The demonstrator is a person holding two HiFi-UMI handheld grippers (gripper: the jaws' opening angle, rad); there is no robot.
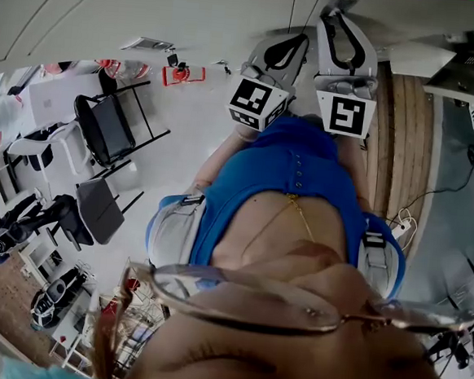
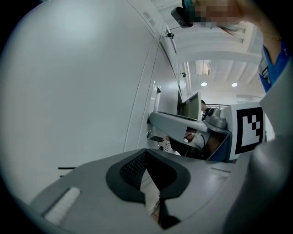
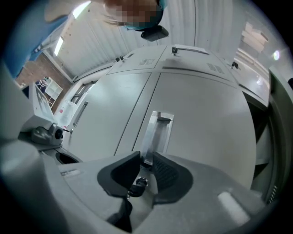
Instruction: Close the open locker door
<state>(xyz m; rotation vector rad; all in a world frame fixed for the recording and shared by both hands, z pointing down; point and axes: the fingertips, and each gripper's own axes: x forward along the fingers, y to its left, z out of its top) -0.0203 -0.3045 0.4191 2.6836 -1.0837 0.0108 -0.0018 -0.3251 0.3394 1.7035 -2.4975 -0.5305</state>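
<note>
In the right gripper view a pale grey locker door [image 3: 201, 114] fills the frame. It bears a long recessed metal handle [image 3: 158, 130] with a key lock [image 3: 137, 184] below it. My right gripper [image 3: 145, 161] is against this door, with the handle's lower end pinched between its pads. A dark gap [image 3: 263, 123] runs along the door's right edge. My left gripper [image 2: 146, 157] faces a plain white locker panel [image 2: 82, 91], its tips together and holding nothing. In the head view both grippers, left [image 1: 274, 55] and right [image 1: 344, 29], are held up against the locker front [image 1: 193, 18].
Neighbouring locker doors [image 3: 105, 105] stand to the left of the handled one. In the head view, black folding chairs [image 1: 111, 126] and bags [image 1: 22, 217] stand on the floor at the left. A wooden strip [image 1: 406, 132] and cables [image 1: 453, 189] lie at the right.
</note>
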